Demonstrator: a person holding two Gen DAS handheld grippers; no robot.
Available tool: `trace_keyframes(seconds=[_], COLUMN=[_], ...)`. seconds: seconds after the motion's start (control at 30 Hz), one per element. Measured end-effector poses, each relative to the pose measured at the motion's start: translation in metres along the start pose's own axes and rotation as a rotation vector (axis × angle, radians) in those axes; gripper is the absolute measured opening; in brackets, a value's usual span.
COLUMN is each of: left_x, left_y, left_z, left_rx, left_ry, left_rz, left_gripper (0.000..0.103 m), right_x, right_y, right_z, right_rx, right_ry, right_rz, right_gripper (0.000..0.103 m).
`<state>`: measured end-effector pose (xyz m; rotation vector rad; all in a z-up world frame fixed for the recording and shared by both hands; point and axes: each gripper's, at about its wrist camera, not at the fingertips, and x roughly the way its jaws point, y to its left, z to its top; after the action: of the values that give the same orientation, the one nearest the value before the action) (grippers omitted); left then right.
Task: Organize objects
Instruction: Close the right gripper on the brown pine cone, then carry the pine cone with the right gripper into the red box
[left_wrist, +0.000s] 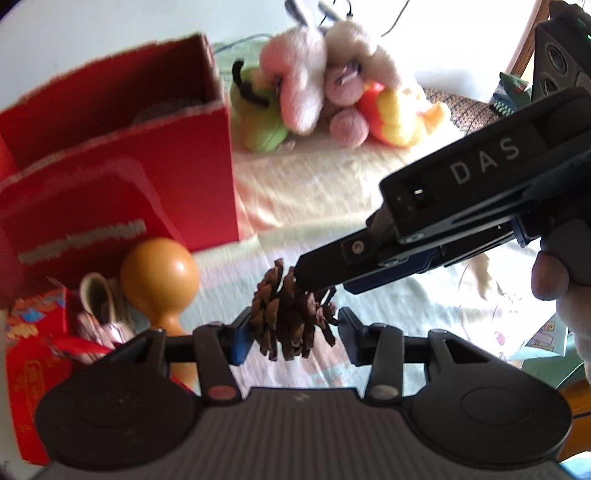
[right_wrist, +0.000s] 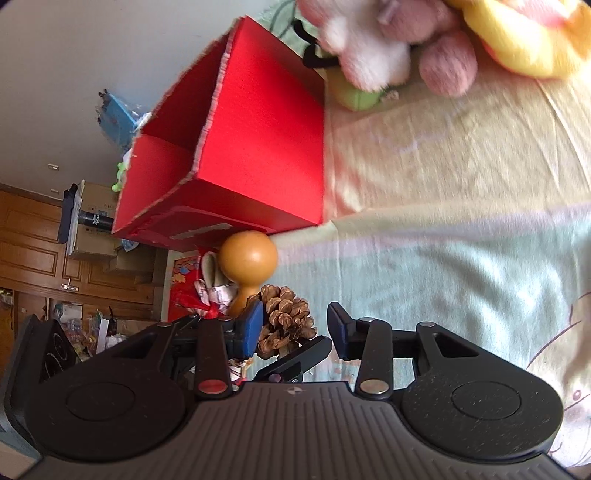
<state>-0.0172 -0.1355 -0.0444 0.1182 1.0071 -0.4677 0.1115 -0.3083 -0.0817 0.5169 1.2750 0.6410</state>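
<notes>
pine cone (left_wrist: 291, 317) between left gripper (left_wrist: 293, 328) pads, red box (left_wrist: 155, 162) near

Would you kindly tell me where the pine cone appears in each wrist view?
Left wrist view: the pine cone sits low centre, between the left tool's fingers.
Right wrist view: pine cone low centre-left, beside the blue finger pad.
Shared landmark: the orange gourd, just left of it, below the red box.

The left hand-held gripper (left_wrist: 293, 334) is clamped, while the right hand-held gripper (right_wrist: 295, 326) stands parted.
</notes>
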Motion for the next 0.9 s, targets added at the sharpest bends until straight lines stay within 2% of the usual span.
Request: trace_keyframes(seconds=[0.27, 0.5, 0.77, 0.9], left_x=[-0.039, -0.070, -0.064, -0.045], left_y=[0.005, 0.028, 0.083, 0.114], left_z=[0.021, 0.049, 0.093, 0.104], left_rx=[0.007, 0.031, 0.021, 0.004], left_ry=[-0.087, -0.173, -0.215, -0.178], left_rz=[0.025, 0.050, 0.008, -0.052], left_gripper=[0.046, 0.046, 0.046, 0.046], right_x=[-0.024, -0.028, 0.003, 0.029], right_y=[0.039, 0.084, 0.137, 0.150], right_z=[0.006, 0.030, 0.072, 0.095], right_rx=[-0.111, -0.214, -0.333, -0.399], right_ry=[-0.054, -0.104, -0.144, -0.121], right_rz=[0.055, 0.076, -0.040, -0.156], right_gripper=[0.038, 0.038, 0.038, 0.038])
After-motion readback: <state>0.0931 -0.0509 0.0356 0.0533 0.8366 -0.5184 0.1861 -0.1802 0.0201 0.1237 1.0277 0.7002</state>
